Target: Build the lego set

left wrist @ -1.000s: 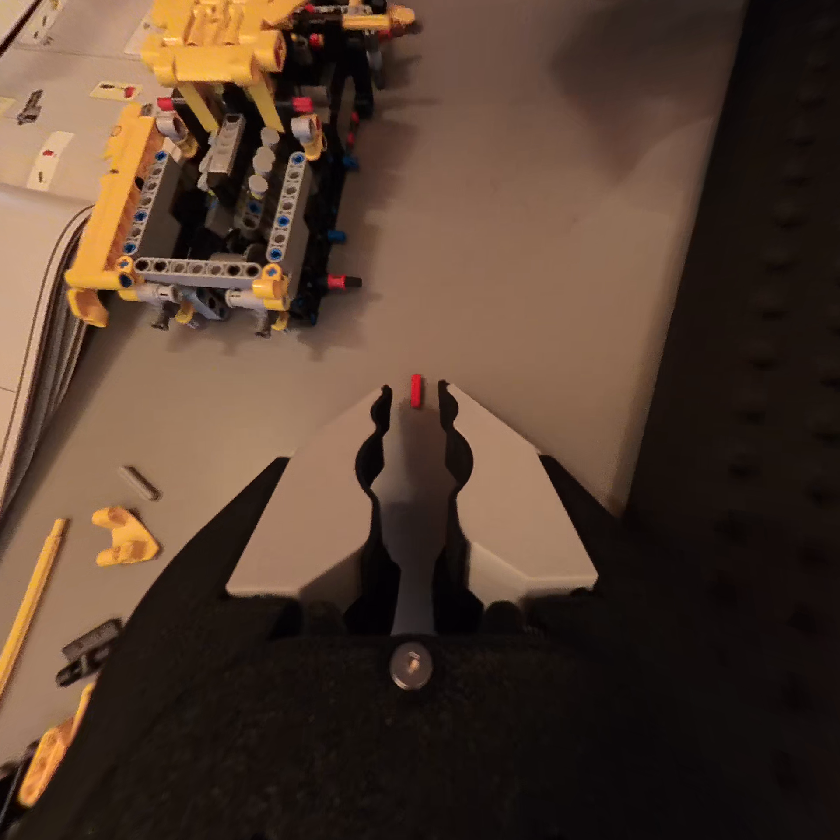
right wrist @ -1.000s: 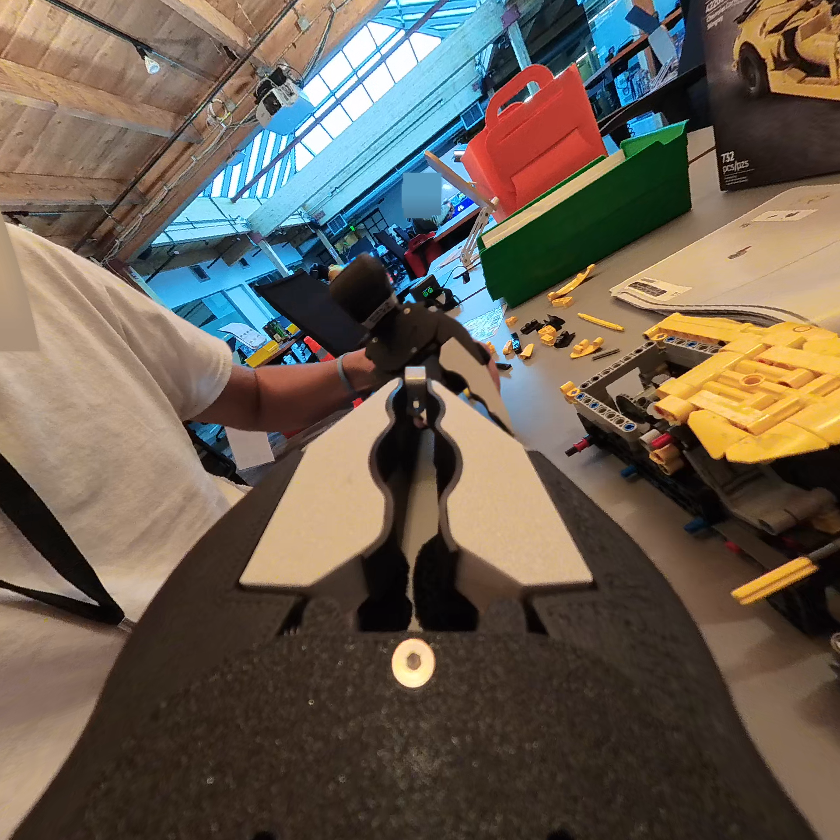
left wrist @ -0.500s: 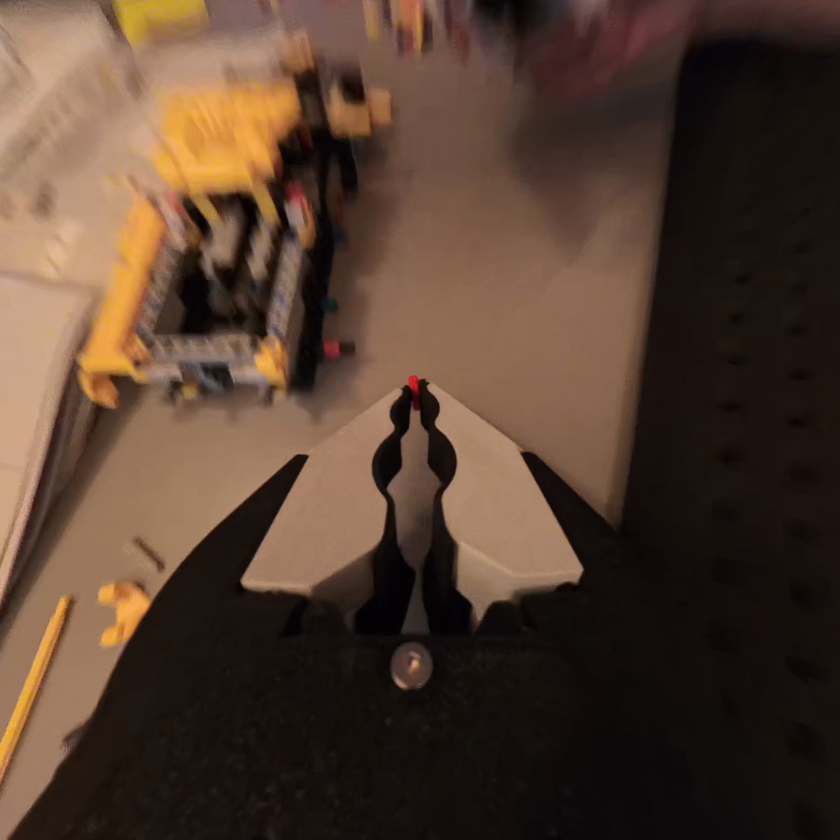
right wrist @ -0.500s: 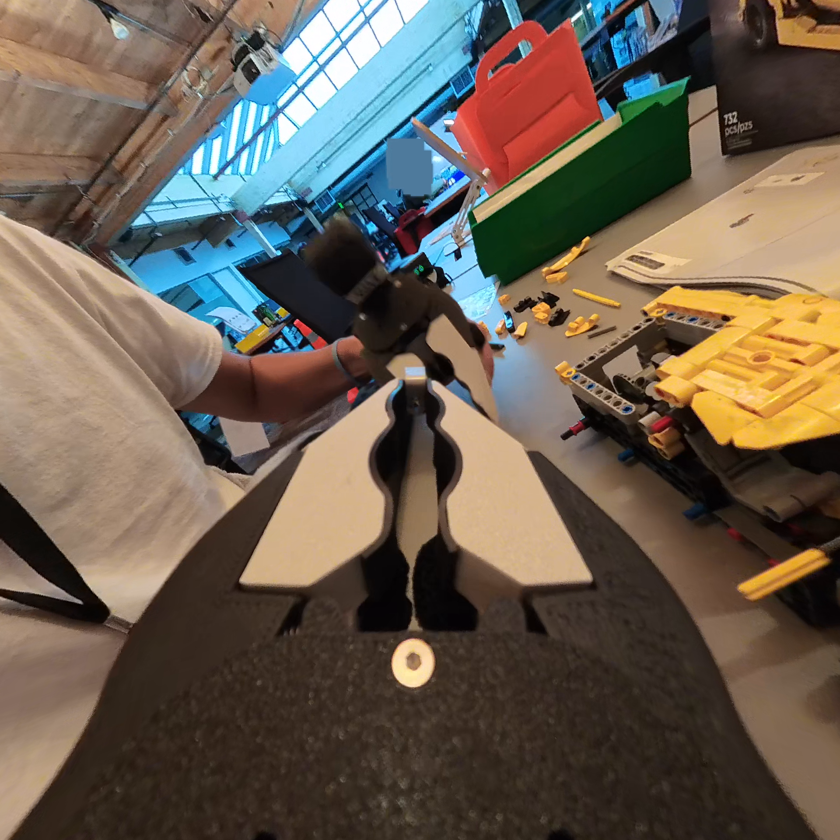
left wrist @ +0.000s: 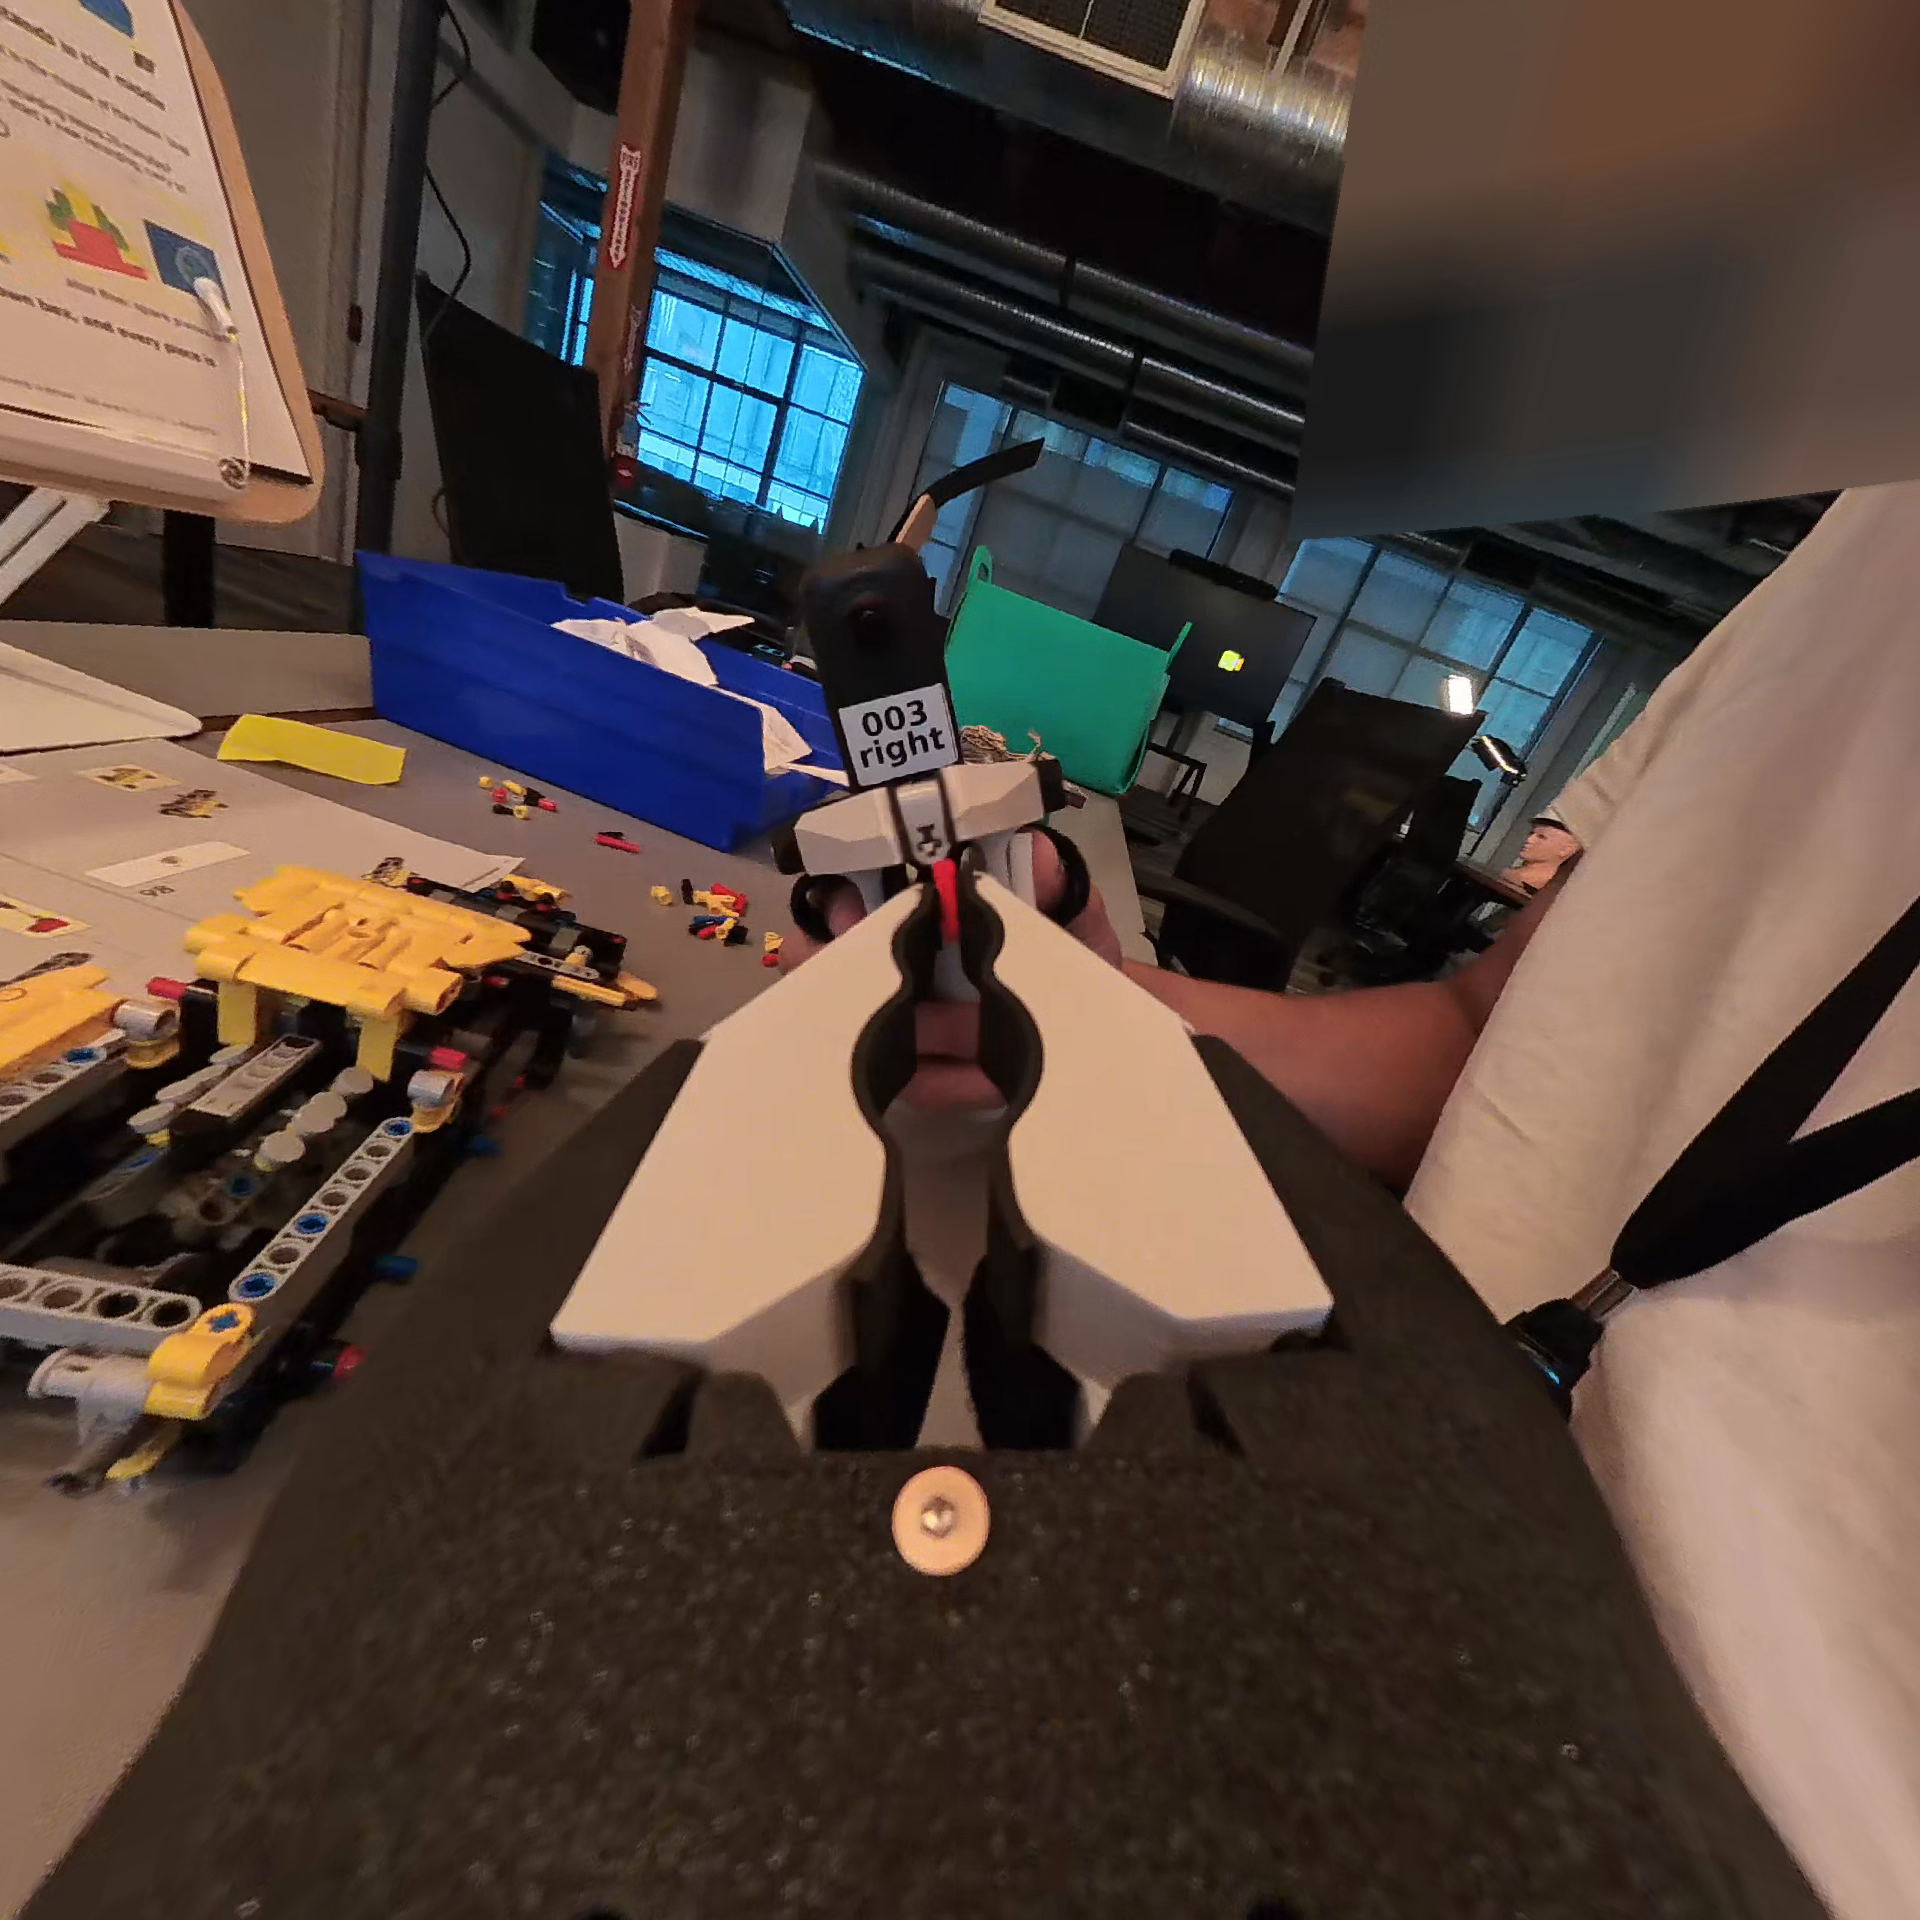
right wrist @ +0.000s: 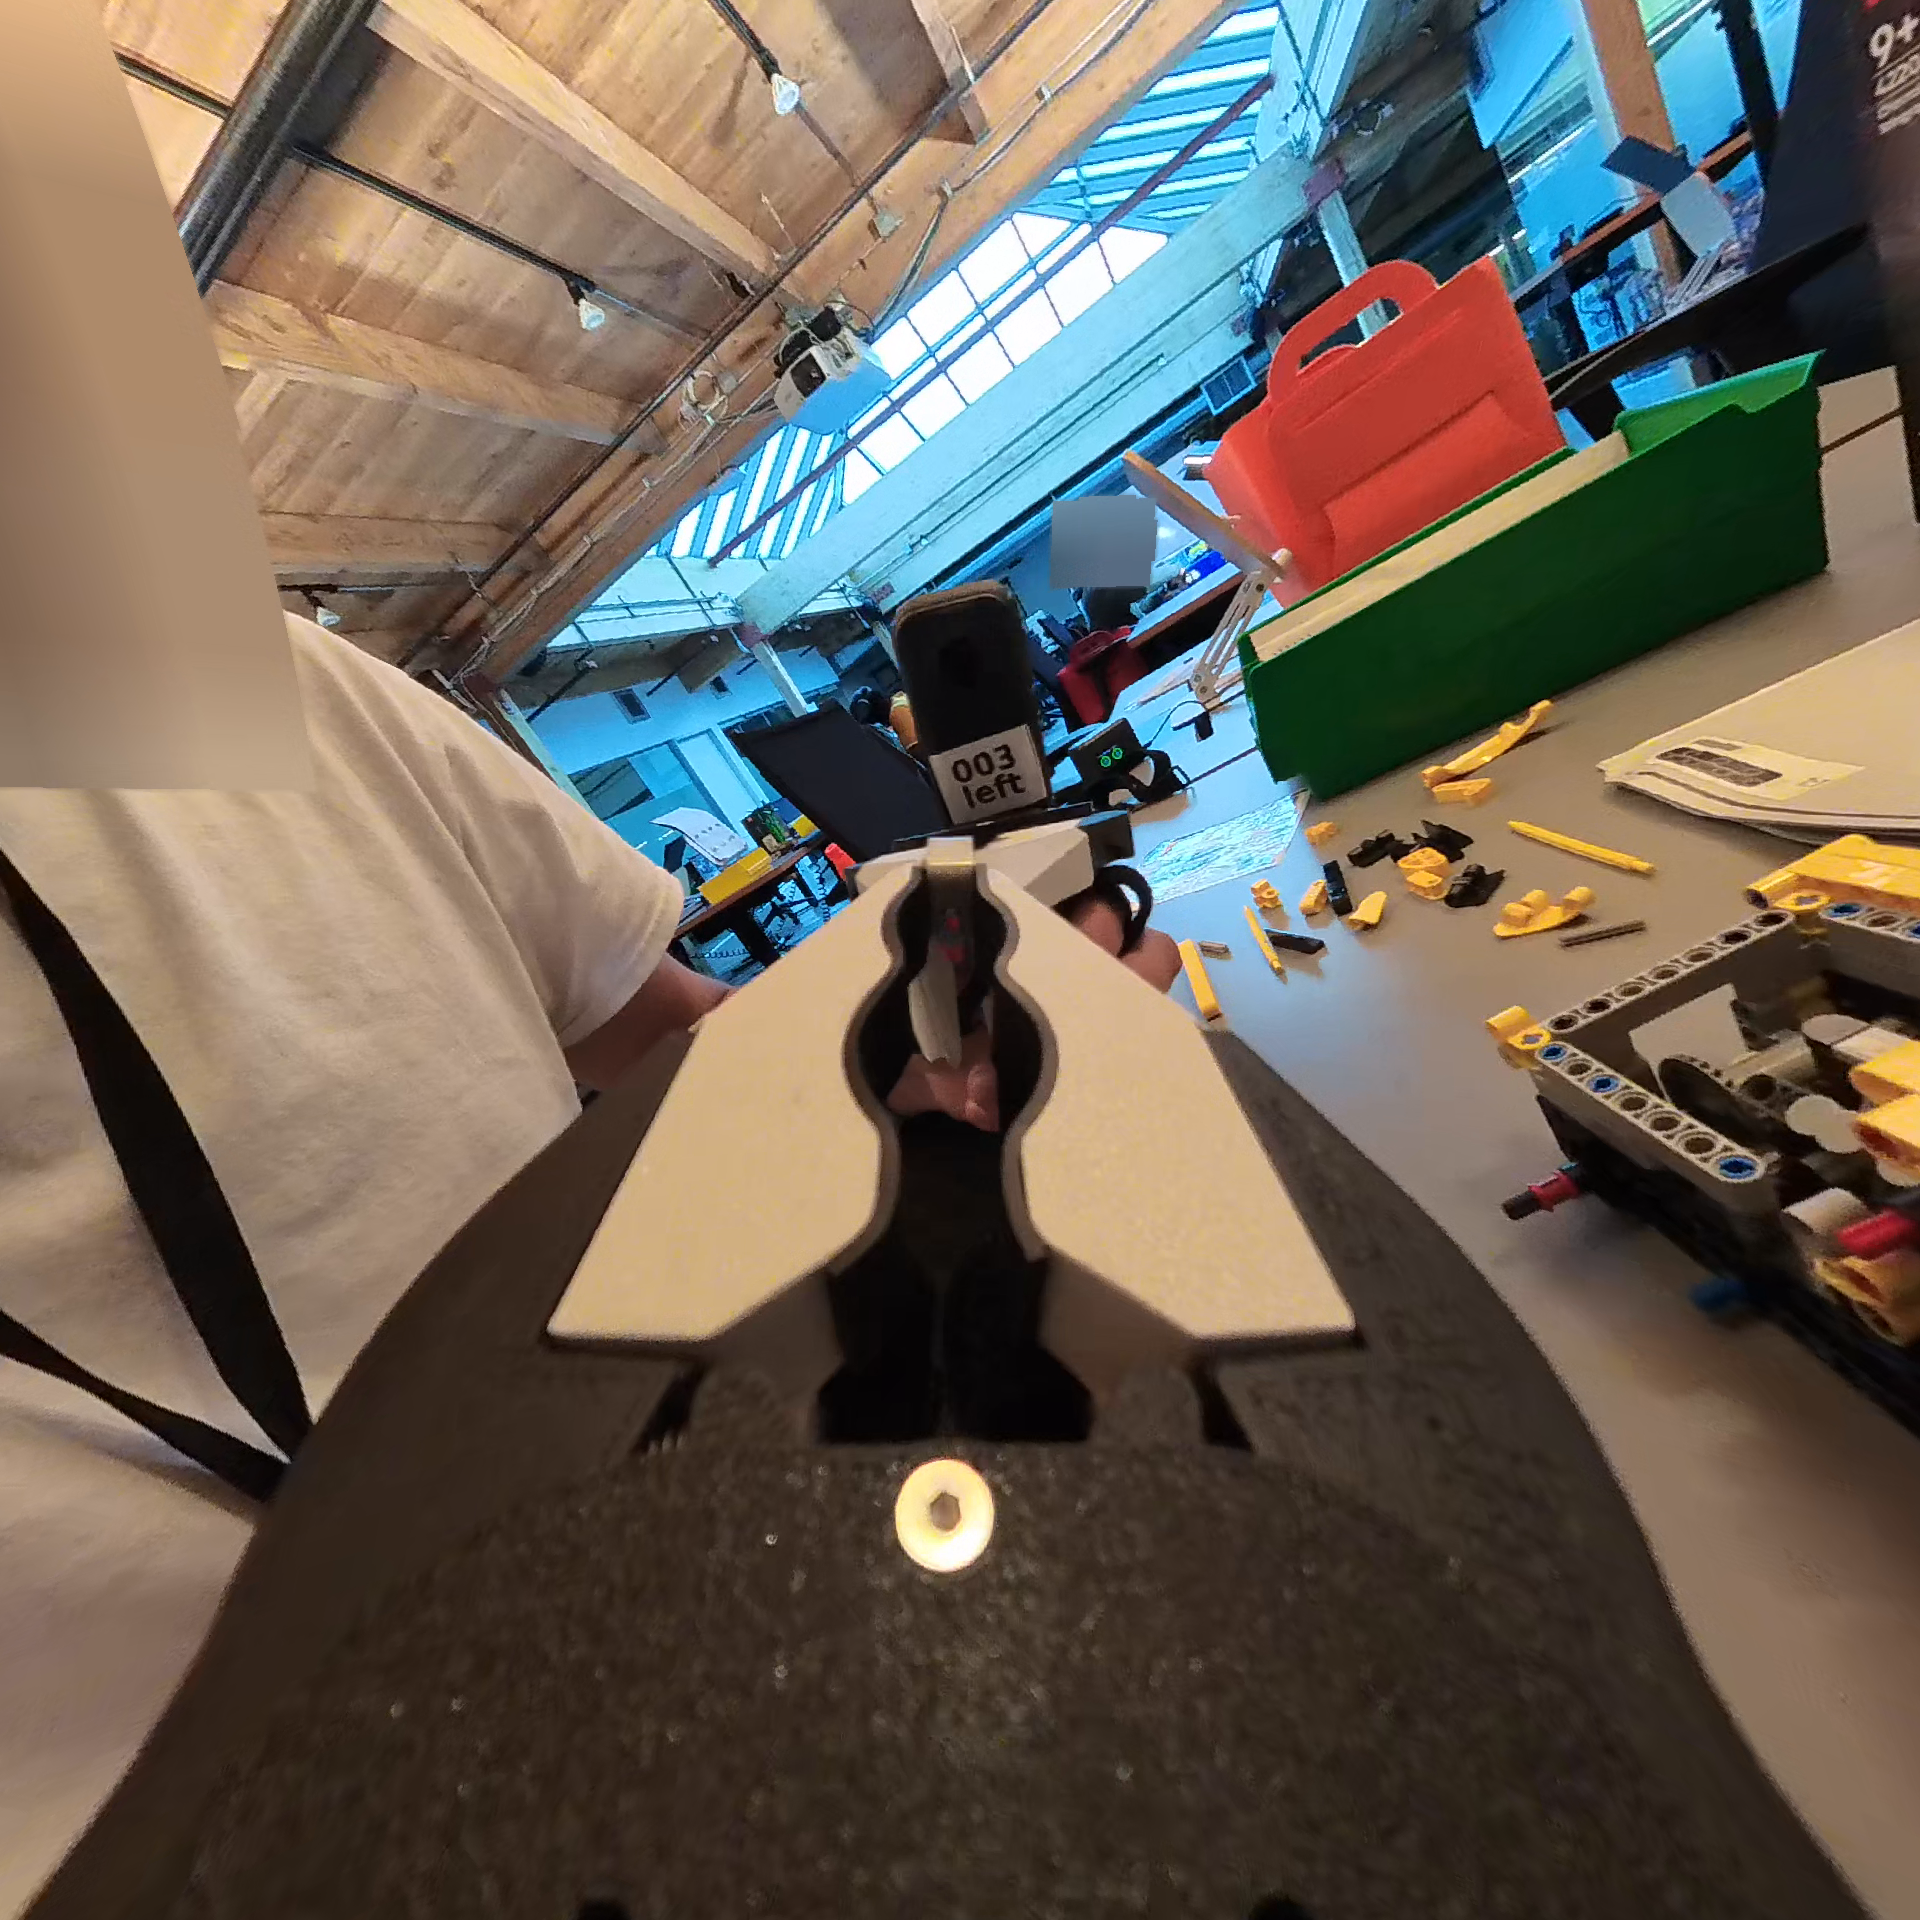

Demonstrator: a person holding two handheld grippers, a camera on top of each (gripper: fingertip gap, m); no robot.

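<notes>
My left gripper (left wrist: pixel 943 885) is shut on a small red pin (left wrist: pixel 945 916) and held in the air. My right gripper (right wrist: pixel 948 875) is shut on a small light grey connector piece (right wrist: pixel 948 854). The two grippers face each other tip to tip, with the pin right at the grey piece (left wrist: pixel 928 834). I cannot tell whether they touch. The partly built yellow, grey and black lego car (left wrist: pixel 312 997) stands on the grey table to the left of the left gripper. It also shows in the right wrist view (right wrist: pixel 1766 1070).
Loose yellow and black parts (right wrist: pixel 1423 873) and small pins (left wrist: pixel 717 920) lie on the table. A blue bin (left wrist: pixel 582 707), a green bin (right wrist: pixel 1538 603), an orange bag (right wrist: pixel 1382 436) and instruction sheets (right wrist: pixel 1766 769) stand farther back. A person in a white shirt is close behind both grippers. Left and right tips are no more than a few centimetres apart.
My left gripper shut on the red pin that lay on the table, lifted it and swung up to face the right gripper. The right gripper kept hold of the grey piece.
</notes>
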